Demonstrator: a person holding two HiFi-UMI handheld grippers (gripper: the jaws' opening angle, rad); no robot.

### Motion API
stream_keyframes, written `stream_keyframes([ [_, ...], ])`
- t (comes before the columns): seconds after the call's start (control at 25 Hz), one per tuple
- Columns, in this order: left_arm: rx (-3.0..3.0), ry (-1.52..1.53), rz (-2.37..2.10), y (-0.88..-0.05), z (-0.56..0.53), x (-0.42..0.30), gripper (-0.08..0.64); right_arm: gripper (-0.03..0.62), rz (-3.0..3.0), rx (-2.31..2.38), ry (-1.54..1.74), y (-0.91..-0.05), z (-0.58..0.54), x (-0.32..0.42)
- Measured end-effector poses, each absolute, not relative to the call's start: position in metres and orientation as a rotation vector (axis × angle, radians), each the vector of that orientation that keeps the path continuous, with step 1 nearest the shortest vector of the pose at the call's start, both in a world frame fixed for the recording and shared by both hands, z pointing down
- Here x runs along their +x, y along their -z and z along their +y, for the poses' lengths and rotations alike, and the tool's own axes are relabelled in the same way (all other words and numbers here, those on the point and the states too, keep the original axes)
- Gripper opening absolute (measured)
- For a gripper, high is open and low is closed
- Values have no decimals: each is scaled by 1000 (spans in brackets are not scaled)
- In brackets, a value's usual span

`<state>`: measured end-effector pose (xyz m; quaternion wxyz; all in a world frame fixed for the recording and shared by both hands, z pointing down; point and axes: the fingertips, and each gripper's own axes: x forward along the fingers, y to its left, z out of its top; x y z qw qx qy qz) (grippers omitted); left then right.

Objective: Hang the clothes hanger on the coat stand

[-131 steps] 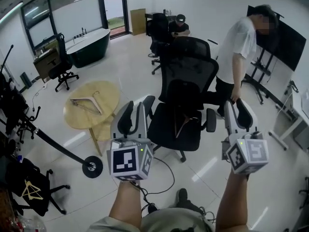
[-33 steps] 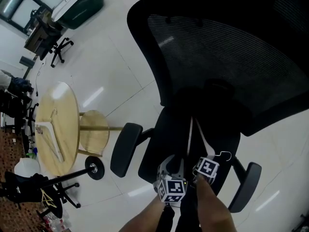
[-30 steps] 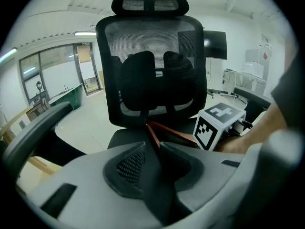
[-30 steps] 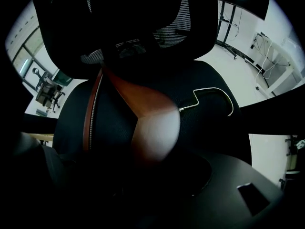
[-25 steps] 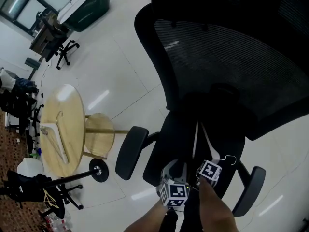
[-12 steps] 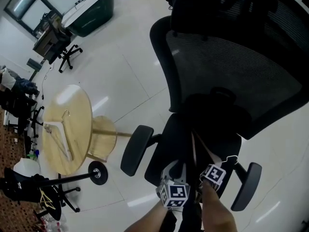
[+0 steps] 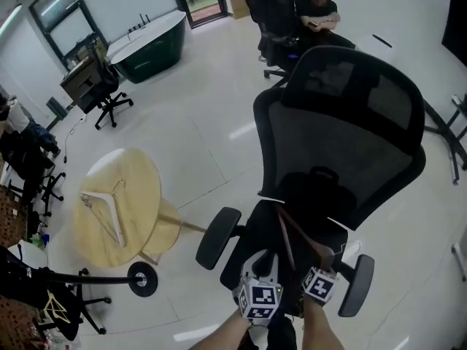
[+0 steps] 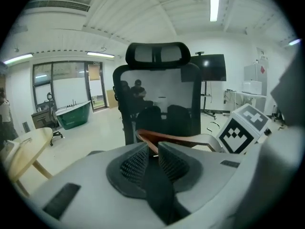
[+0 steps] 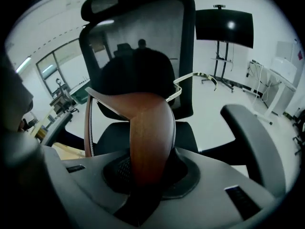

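Arms: left forearm (image 7: 221,335) and right forearm (image 7: 319,332) come in side by side from the bottom edge of the head view. They are close together and reach towards the black office chair (image 7: 343,144).
Aim: both grippers point forward and down at the chair's seat, the right one more steeply.
Left gripper (image 8: 148,159): the jaws are nearly together, pinching a thin end of the dark hanger (image 9: 147,125) at their tips.
Right gripper (image 9: 144,170): the jaws have just been closing, and the hanger's broad wooden arm fills the gap between them, clamped.
Grippers: two, just beside each other in front of the chair.
Hangers: two, the dark one held and a pale wooden hanger (image 7: 104,208).
Pale hanger: it lies flat on a round wooden table (image 7: 142,184), well to the left of the chair in the head view.
People: one seated person (image 7: 315,9), far behind the chair.
Hanger place: over the chair's seat and in front of its backrest, spanning from one gripper to the other.
Hanger look: glossy reddish-brown wood with a wide, curved shoulder, a thin lower bar and a silver wire hook (image 9: 196,76) curling to the right.
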<state>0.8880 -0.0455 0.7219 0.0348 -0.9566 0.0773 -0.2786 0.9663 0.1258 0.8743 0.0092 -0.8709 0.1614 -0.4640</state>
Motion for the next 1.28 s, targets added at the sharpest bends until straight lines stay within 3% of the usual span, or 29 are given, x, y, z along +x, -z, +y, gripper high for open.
stream_keyframes([
  [0.32,-3027,638,347,-578,-78,779,83,78,722,-2967,992,-662,113,905],
  [0.68,-3046,462,506,-437,-102,645,81,78,1170,-3139,693,-471,54,802],
  [1.28,-2896,298,1246,-357,-178,524,83,78,2107,-2786,243,-384,-107,725],
])
